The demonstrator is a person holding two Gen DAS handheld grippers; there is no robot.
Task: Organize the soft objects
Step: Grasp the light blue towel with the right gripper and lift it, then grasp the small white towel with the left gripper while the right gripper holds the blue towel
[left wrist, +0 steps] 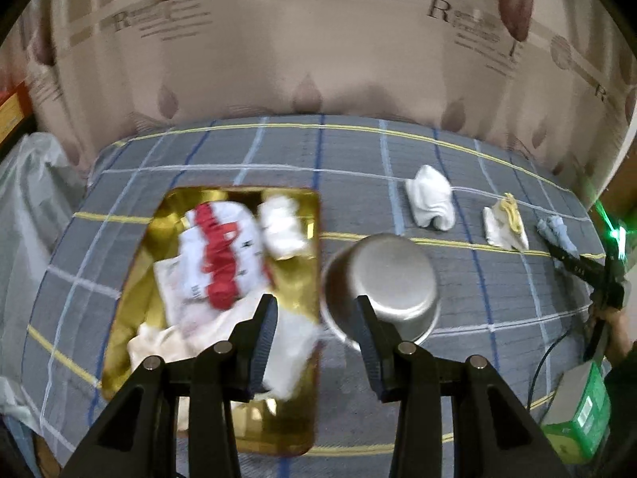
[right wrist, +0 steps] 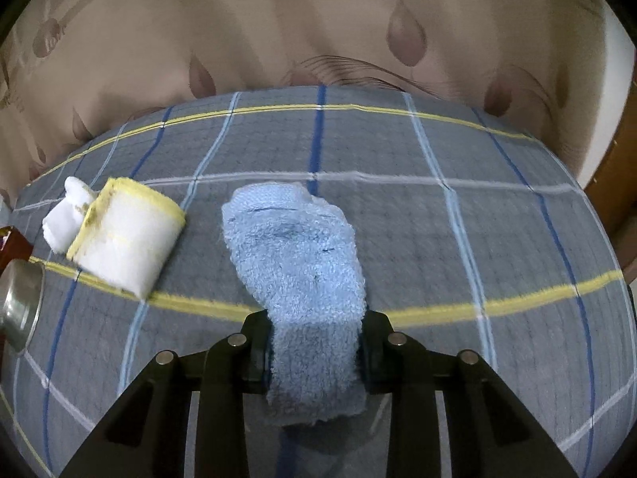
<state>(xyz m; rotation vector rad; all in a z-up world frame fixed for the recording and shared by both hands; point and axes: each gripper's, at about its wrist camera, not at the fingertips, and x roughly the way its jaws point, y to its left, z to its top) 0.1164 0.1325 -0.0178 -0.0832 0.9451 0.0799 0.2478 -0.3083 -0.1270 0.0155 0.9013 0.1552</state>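
My left gripper (left wrist: 314, 314) is open and empty above the near edge of a gold tray (left wrist: 151, 279). The tray holds a red and white cloth (left wrist: 219, 255), a white bundle (left wrist: 282, 227) and more white cloths. A steel pot (left wrist: 386, 283) lies tipped beside the tray. My right gripper (right wrist: 314, 342) is shut on a light blue towel (right wrist: 294, 247) that lies on the checked bedcover; it shows far right in the left wrist view (left wrist: 555, 233). A white cloth with yellow trim (right wrist: 127, 235) (left wrist: 505, 223) and a white rolled cloth (right wrist: 65, 215) (left wrist: 432, 201) lie left of it.
The grey checked bedcover (right wrist: 438, 239) spans the whole surface, with a beige patterned curtain (left wrist: 318, 59) behind it. A green box (left wrist: 581, 410) sits at the near right edge. Clear plastic wrap (left wrist: 28, 199) lies at the left.
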